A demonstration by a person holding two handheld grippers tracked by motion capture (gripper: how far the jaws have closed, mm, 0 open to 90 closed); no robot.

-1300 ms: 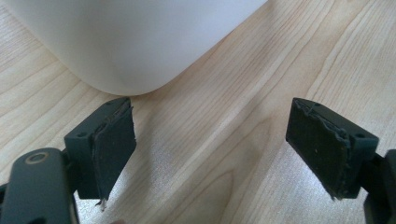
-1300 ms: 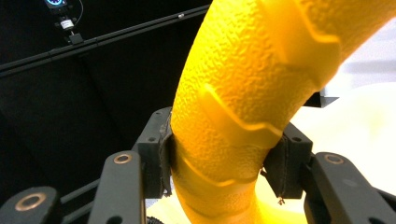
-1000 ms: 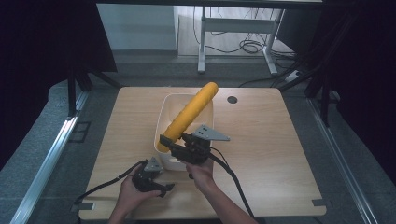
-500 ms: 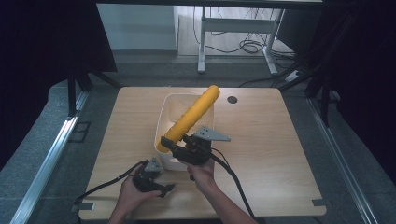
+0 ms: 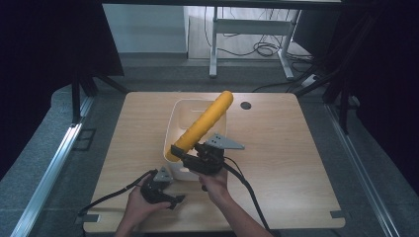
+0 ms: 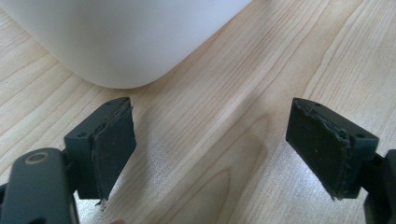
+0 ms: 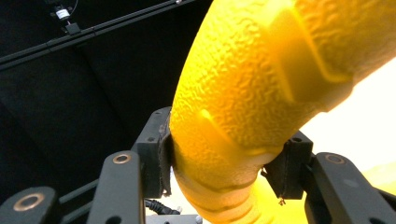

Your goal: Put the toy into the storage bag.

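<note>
Yellow foam corn cob (image 5: 202,123), long and pebble-textured, is held at its lower end by the right gripper (image 5: 190,157), whose jaws are pinched onto the narrowed butt of the cob (in the right gripper view (image 7: 224,182) the foam bulges visibly between the two pads). From the high view the cob slants up toward 1 o'clock, its free tip reaching out over the far rim of the white rounded plastic bin (image 5: 170,131) at the centre of the light wooden table (image 5: 296,148). Its lower end sits above the bin's near-left wall.

Left gripper (image 5: 170,200) rests low on the table at about 7 o'clock of the bin, jaws spread wide with nothing between them; the left gripper view (image 6: 210,154) looks past them at bare wood grain, with the bin's rounded corner (image 6: 116,42) just ahead.

Judgement: the step in hand looks like lowering the cob into the bin. To do it well:
- Rotate the wrist so the cob lies along the bin's long axis (12 to 6 o'clock), otherwise the tip may catch on the rim.
- Bring the butt down inside the wall before releasing; the grip is far from the cob's middle, so it may swing.
- If the light bin shifts, the left gripper is near enough to steady its corner.
- Open the jaws only once the cob is resting on the bin floor.
</note>
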